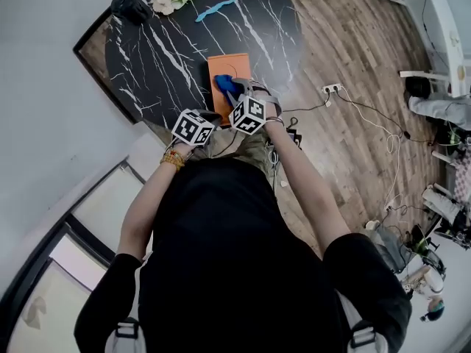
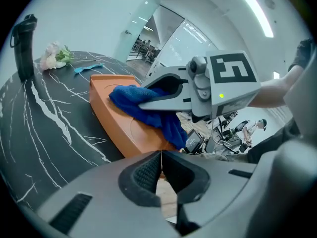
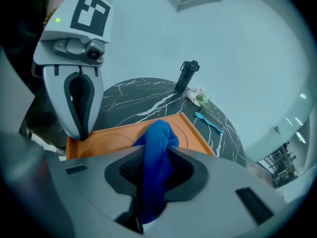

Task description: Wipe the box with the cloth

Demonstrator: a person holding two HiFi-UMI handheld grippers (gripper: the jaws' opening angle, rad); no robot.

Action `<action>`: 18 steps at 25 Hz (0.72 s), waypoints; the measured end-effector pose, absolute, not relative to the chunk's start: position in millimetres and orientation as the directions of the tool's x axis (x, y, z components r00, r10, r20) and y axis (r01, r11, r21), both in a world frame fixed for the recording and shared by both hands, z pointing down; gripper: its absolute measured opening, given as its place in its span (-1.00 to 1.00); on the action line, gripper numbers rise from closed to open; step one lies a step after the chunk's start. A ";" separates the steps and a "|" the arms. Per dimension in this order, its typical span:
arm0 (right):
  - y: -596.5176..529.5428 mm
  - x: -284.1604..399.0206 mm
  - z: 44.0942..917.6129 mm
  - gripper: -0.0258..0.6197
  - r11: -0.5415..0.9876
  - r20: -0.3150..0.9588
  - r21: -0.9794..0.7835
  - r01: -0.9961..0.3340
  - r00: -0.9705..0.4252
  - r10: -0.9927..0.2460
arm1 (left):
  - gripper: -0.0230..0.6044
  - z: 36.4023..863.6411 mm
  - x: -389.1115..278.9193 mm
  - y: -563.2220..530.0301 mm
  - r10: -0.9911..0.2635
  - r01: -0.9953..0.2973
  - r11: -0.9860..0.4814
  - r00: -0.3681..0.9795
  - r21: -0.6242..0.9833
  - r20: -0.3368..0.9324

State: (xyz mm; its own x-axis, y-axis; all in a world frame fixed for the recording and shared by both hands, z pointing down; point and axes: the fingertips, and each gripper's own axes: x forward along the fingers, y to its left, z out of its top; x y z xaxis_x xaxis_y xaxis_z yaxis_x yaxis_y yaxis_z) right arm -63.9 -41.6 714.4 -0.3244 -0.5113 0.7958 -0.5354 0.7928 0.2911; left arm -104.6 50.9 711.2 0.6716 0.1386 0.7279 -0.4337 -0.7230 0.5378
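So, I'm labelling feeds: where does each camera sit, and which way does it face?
Head view: on the head, facing steeply down at table, box; torso, arms show.
Left gripper view: on left gripper, along shut jaws toward box; right gripper ahead.
Right gripper view: on right gripper, jaws gripping cloth over box.
Shared: box, cloth.

Bright, even indoor light, with faint shadows. In my left gripper view a ceiling lamp (image 2: pixel 252 11) glares as a white strip. Both gripper views bulge, black at the corners. The cloth (image 3: pixel 157 152) near my right lens is soft; the far table (image 3: pixel 143 95) looks sharp.
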 end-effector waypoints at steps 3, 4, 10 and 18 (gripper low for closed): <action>-23.9 -64.0 715.9 -0.67 0.802 0.811 0.274 -0.531 -0.320 -0.489 | -0.90 711.6 -109.2 44.9 0.129 -0.443 -0.722 0.669 0.532 0.732; -18.3 -64.5 717.0 -0.67 0.807 0.818 0.264 -0.529 -0.320 -0.477 | -0.90 712.3 -110.7 42.8 0.128 -0.446 -0.722 0.666 0.529 0.735; 22.9 -78.9 720.5 -0.66 0.897 0.890 0.116 -0.426 -0.356 -0.284 | -0.90 719.3 -122.8 42.0 0.125 -0.466 -0.717 0.647 0.519 0.753; 54.8 -84.7 723.3 -0.66 0.944 0.924 -0.029 -0.328 -0.369 -0.100 | -0.90 727.2 -123.4 44.2 0.097 -0.485 -0.721 0.636 0.495 0.765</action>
State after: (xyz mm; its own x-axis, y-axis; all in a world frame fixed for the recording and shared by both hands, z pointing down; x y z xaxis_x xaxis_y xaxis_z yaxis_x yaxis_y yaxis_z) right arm -84.7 54.8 723.3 -0.3695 -0.1001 0.9238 -0.3280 0.9442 -0.0289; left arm -123.4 44.2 727.2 0.6361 0.0975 0.7654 -0.4855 -0.7205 0.4952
